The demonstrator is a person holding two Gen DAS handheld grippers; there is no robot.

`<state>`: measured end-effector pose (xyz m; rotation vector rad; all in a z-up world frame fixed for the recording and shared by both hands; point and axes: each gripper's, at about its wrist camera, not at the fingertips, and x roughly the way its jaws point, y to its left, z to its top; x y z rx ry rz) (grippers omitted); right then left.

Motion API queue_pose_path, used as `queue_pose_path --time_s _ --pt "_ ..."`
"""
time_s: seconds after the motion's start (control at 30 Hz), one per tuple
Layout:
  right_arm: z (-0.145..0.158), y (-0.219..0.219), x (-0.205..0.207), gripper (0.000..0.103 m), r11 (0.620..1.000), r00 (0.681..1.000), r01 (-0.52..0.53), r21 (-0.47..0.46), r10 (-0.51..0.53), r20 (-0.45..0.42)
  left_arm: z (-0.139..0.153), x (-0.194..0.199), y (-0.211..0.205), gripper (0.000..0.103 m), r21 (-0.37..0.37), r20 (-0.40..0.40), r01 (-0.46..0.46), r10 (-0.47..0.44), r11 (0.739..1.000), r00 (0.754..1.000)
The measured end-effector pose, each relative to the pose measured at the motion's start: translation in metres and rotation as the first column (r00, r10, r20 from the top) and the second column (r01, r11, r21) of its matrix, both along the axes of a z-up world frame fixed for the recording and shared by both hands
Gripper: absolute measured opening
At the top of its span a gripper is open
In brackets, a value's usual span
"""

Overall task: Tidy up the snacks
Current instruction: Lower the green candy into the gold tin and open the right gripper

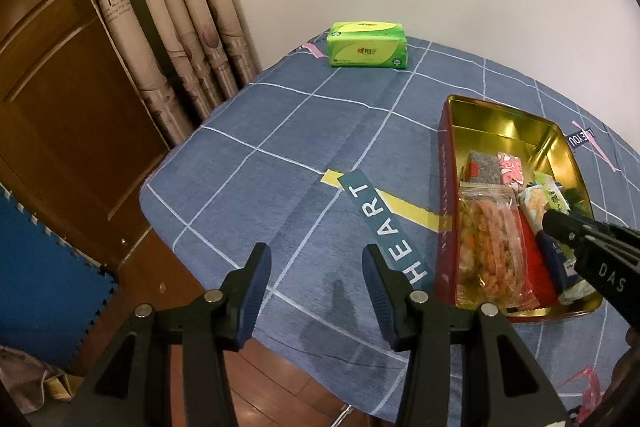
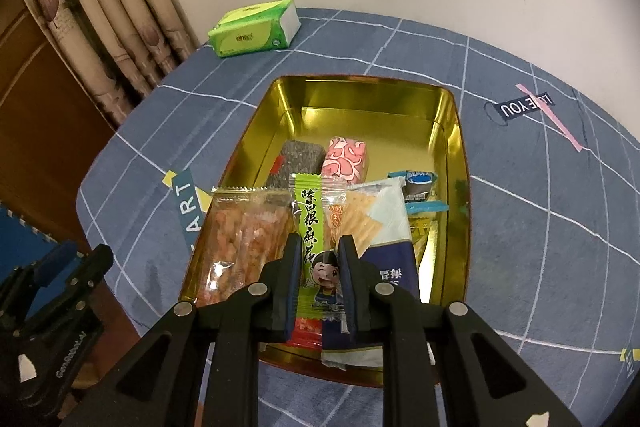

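From the left wrist view, our left tongs (image 1: 316, 291) hang wide apart and hold nothing, above the blue checked cloth of the desk (image 1: 280, 131), just left of the red-sided tin (image 1: 445, 211). The right tongs (image 1: 560, 227) reach in over the tin's near end; from here we cannot tell their gap. A green tissue pack (image 1: 367, 45) sits well apart at the far edge.

From the right wrist view, our right tongs (image 2: 320, 259) are narrowed around the green snack packet (image 2: 310, 219), which lies over the other snacks at the tin's near end, beside the orange snack bag (image 2: 244, 243) and the cracker packet (image 2: 372, 223). The fingers appear to touch the wrapper's sides. If we are setting it down, we judge it best to lower it flat between its neighbours, then open fully before lifting straight up so the wrapper does not cling.
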<state>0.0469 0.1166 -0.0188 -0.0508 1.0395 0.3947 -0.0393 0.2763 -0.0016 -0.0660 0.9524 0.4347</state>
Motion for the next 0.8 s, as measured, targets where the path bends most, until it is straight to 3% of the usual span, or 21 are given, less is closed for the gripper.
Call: queue_pose_path --time_s 0.5,0.63,0.8 --pt "-0.006 0.009 0.001 0.020 1.000 1.000 -0.014 0.003 0.014 -0.013 -0.002 0.001 -0.003 0.048 -0.005 -0.012 0.009 -0.009 1.000 1.000" --pt "-0.002 0.007 -0.003 0.033 1.000 1.000 -0.016 0.009 0.016 0.000 -0.002 0.001 -0.006 0.048 0.000 -0.013 0.022 -0.022 1.000 1.000" --pt "0.013 -0.002 -0.016 0.057 1.000 0.999 -0.020 0.009 0.019 0.041 -0.004 0.003 -0.008 0.049 -0.006 -0.024 0.036 -0.037 0.999 0.999"
